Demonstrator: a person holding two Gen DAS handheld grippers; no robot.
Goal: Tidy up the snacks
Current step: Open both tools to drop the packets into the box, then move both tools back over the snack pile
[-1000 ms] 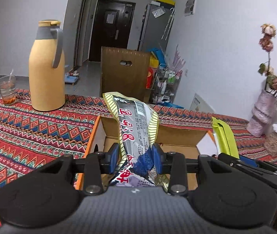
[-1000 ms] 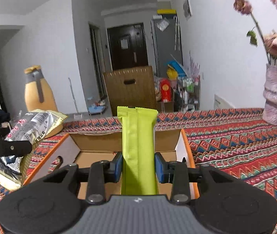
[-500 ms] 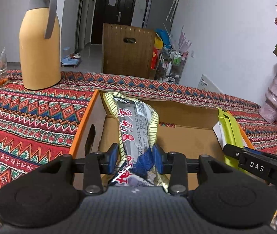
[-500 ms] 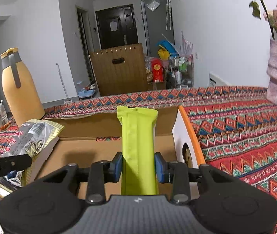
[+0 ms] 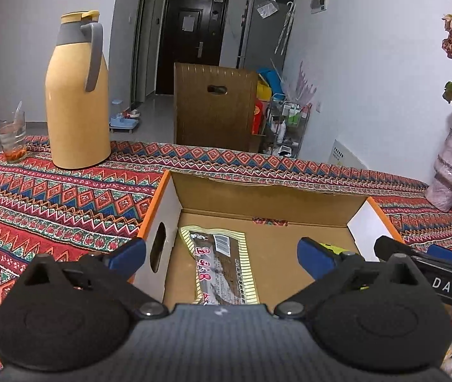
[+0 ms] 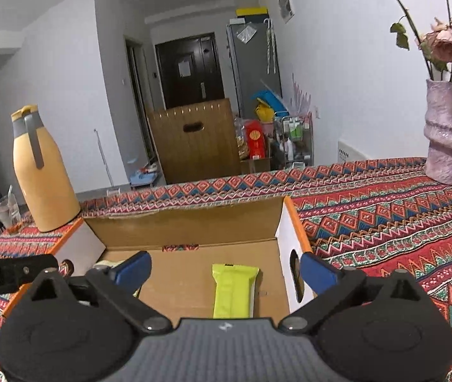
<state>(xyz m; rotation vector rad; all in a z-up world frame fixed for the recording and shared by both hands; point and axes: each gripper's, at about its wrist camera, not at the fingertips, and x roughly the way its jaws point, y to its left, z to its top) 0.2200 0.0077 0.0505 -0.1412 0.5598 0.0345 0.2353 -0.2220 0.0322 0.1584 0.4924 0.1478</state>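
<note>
Both snacks are down in the cardboard box (image 5: 305, 200): the brown-striped packet (image 5: 222, 267) lies flat on the floor at its left side, the green bar (image 6: 233, 289) flat toward the right wall. Your left hand-held gripper (image 5: 221, 256) and right hand-held gripper (image 6: 224, 269) have just been opening; both now stand wide apart, nothing pinched, each snack lying loose below the gap.

Risks as I read them:
- Left gripper's outer finger sits just outside the box's left wall, the right gripper's just outside the right wall. Pull back crooked and you likely snag a wall or its handle cutout and drag the box.
- The two grippers are close together over the box; they could knock each other on the way out.

The box sits on a table under a red patterned cloth (image 5: 66, 200), which can bunch if the box slides. Far left: yellow thermos (image 5: 76, 102) and a glass (image 5: 12, 138) with liquid. Far right: vase of dried flowers (image 6: 445, 137). Beyond: chair back, dark door, fridge, cluttered rack.
</note>
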